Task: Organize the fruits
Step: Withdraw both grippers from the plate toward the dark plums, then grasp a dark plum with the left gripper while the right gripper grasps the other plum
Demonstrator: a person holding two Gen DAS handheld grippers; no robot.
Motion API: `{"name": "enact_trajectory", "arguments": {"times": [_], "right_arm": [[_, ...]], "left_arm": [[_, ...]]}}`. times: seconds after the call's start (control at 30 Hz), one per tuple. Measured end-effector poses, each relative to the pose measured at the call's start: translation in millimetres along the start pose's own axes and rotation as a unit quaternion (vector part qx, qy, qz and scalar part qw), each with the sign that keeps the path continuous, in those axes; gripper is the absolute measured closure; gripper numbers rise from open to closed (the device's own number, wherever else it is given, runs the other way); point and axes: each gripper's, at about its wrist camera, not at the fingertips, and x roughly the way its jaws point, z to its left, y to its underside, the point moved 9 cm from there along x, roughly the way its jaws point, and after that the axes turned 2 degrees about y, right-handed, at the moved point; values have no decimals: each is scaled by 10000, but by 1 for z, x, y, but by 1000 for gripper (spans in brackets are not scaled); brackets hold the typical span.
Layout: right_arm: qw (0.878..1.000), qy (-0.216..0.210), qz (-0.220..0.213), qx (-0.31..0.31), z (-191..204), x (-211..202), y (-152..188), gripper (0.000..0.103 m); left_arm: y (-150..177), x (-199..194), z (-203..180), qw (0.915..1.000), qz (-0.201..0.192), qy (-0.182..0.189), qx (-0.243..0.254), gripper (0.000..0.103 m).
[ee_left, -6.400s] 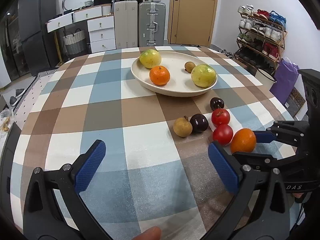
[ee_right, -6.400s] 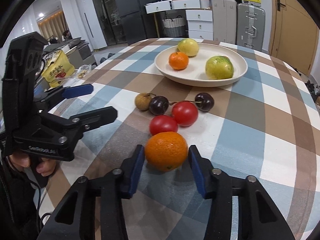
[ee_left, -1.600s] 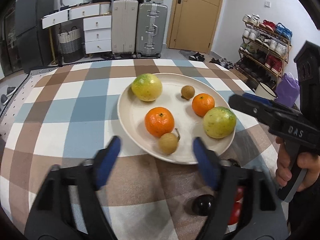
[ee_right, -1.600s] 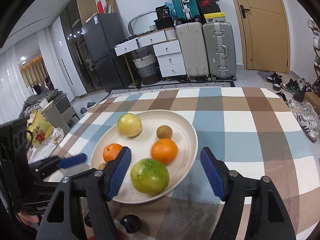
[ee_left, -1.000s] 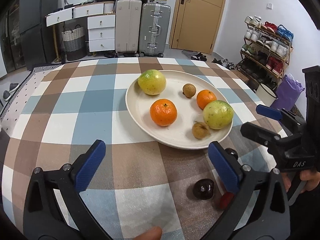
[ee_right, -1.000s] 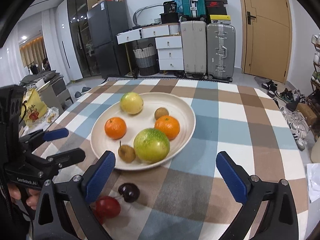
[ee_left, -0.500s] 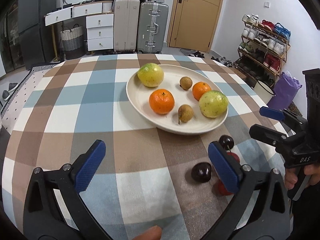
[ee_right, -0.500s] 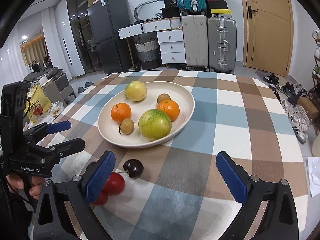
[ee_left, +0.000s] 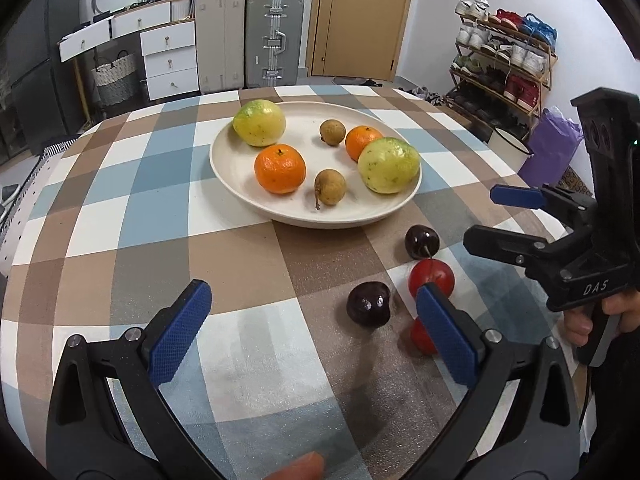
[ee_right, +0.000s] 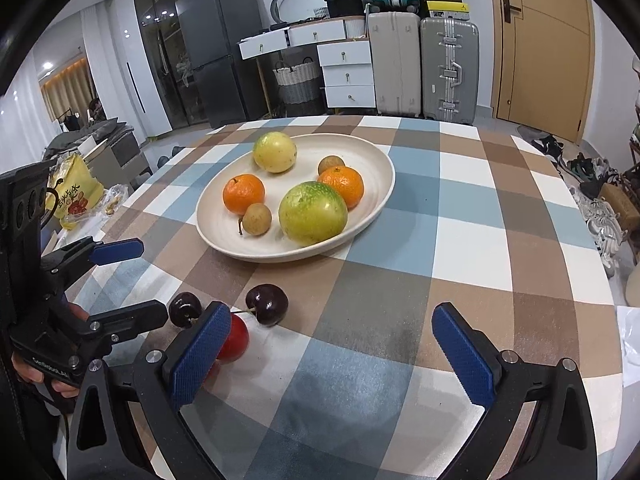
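Left wrist view: your left gripper (ee_left: 312, 332) is released, jaws wide and holding nothing, low over the checked tablecloth (ee_left: 132, 216) toward the table's near edge; the cream plate (ee_left: 236, 172) sits toward the far edge, carrying two yellow-green fruits (ee_left: 259, 123) (ee_left: 389, 165), two oranges (ee_left: 280, 168) (ee_left: 362, 142) and two small brown longans (ee_left: 330, 187) (ee_left: 332, 132); off the plate on the cloth lie a dark cherry (ee_left: 368, 304) just inside your right blue pad, another cherry (ee_left: 421, 242) near the plate's rim, one red tomato (ee_left: 431, 278) between them and a second tomato (ee_left: 422, 336) partly hidden behind the pad; your right gripper (ee_left: 500, 216) hovers at the right edge, released too.

Right wrist view: right gripper (ee_right: 332, 354) spread open and empty above the cloth; the plate (ee_right: 380, 172) is ahead, all six fruits on it; two cherries (ee_right: 267, 304) (ee_right: 184, 309) and a tomato (ee_right: 234, 338) sit by your left pad, near the plate's front rim; the left gripper (ee_right: 120, 284) is at the left edge, jaws apart; suitcases (ee_right: 448, 68) and drawers (ee_right: 346, 72) stand behind the table.
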Motion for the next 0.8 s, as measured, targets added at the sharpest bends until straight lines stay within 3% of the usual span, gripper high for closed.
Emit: {"name": "enact_trajectory", "arguments": {"times": [0.13, 0.27, 0.53, 0.73, 0.8], "right_arm": [[10000, -96, 22, 14, 2, -1, 2, 1], [9999, -142, 74, -27, 5, -1, 4, 1], [9997, -219, 88, -13, 8, -1, 5, 1], [9995, -307, 70, -41, 12, -2, 5, 1], [9994, -320, 67, -56, 13, -2, 4, 1]], "left_arm": [[4, 7, 2, 9998, 153, 34, -82, 2], [7, 13, 3, 9995, 274, 79, -110, 13], [9, 18, -5, 9977, 357, 550, -180, 29], [11, 17, -20, 9969, 365, 693, 66, 55], [12, 17, -23, 9961, 371, 797, 75, 70]]}}
